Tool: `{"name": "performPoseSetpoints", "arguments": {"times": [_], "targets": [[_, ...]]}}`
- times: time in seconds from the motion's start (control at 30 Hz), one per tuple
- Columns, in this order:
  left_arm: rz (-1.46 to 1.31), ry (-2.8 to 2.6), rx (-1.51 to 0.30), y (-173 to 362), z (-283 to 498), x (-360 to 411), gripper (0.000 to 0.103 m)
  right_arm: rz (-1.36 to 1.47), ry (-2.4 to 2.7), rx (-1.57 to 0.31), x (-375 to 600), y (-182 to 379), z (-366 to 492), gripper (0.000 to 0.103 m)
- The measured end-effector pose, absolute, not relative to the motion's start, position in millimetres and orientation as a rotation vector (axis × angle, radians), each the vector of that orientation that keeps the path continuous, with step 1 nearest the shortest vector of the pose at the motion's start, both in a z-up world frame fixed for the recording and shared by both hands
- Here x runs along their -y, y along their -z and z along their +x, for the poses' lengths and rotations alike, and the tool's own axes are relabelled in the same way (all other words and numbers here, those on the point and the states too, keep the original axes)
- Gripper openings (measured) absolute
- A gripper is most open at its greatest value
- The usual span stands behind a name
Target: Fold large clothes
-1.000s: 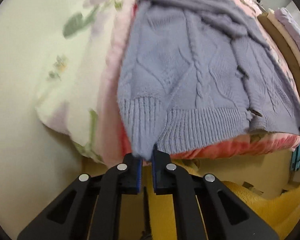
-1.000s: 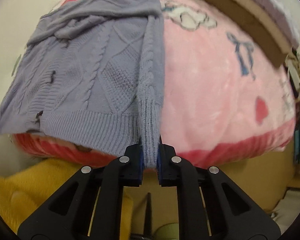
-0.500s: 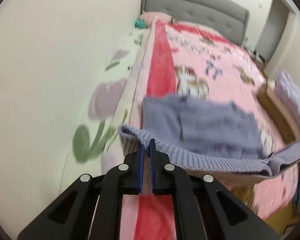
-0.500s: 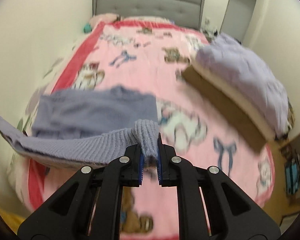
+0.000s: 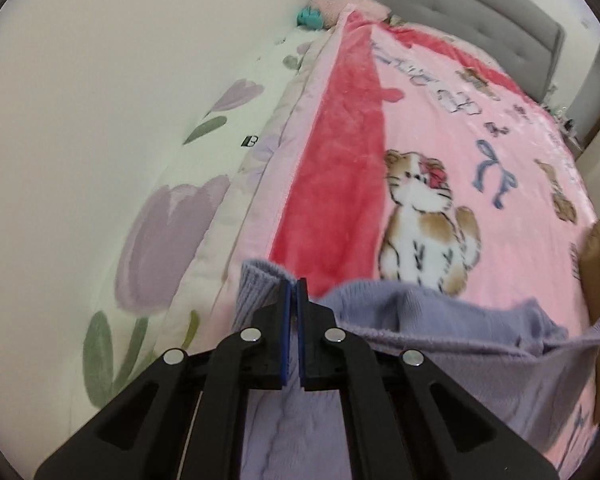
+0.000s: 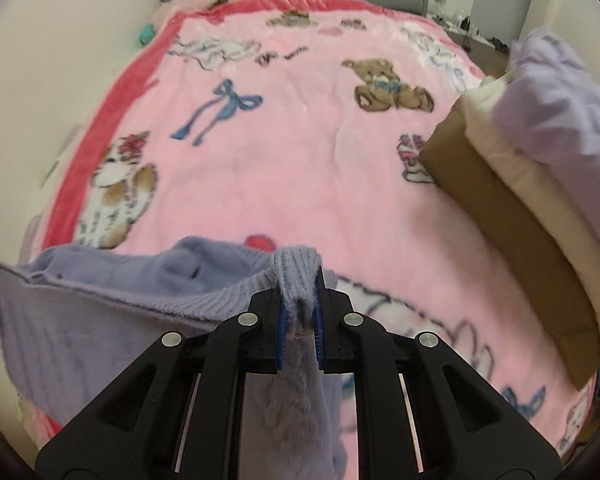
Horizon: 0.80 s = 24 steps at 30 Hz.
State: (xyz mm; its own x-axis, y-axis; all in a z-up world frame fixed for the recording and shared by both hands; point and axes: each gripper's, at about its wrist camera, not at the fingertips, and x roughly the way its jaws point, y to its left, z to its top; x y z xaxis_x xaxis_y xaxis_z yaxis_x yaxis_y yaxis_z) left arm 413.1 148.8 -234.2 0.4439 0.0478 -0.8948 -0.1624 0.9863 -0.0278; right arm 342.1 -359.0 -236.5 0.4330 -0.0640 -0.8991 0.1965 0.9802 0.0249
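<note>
Lavender sweater [image 6: 112, 320] runs under both gripper bodies and off the bottom edge in both views, so its lower part is hidden. Folded stack [image 6: 540, 184] at right of the right wrist view is clipped by the frame edge. Items on the floor, upper right [image 6: 466, 26], too small to identify.

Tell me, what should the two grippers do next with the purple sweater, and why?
Probably lower the hem forward onto the pink blanket. Both the left hand-held gripper and right hand-held gripper pinch the sweater, lifted, with flat bed ahead.
</note>
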Motion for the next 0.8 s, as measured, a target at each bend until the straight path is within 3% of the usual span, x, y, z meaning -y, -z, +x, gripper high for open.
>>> {"name": "performPoseSetpoints", "arguments": {"times": [0.13, 0.37, 0.4, 0.43, 0.47, 0.5, 0.57, 0.6, 0.67, 0.8], "targets": [[-0.163, -0.179, -1.153, 271, 444, -150, 0.003, 0.195, 0.188, -1.183, 373, 282, 365, 0.011], [0.004, -0.154, -1.185, 323, 457, -127, 0.003, 0.213, 0.146, -1.244, 372, 335, 381, 0.014], [0.014, -0.145, -1.185, 324, 457, -126, 0.005, 0.209, 0.138, -1.244, 372, 335, 382, 0.026], [0.032, -0.134, -1.182, 326, 457, -125, 0.005, 0.203, 0.138, -1.245, 372, 334, 383, 0.047], [0.046, -0.126, -1.18, 326, 457, -125, 0.005, 0.195, 0.151, -1.239, 372, 332, 383, 0.055], [0.065, -0.116, -1.174, 324, 458, -125, 0.008, 0.209, 0.144, -1.23, 375, 328, 384, 0.056], [0.062, -0.11, -1.156, 314, 462, -132, 0.028, 0.278, 0.141, -1.209, 386, 316, 385, 0.058], [0.042, -0.102, -1.153, 307, 465, -136, 0.053, 0.333, 0.126, -1.193, 393, 309, 384, 0.057], [0.004, -0.083, -1.121, 293, 470, -145, 0.076, 0.46, 0.092, -1.167, 406, 298, 386, 0.059], [0.027, -0.075, -1.046, 258, 476, -156, 0.078, 0.601, 0.025, -1.121, 422, 275, 390, 0.069]]}}
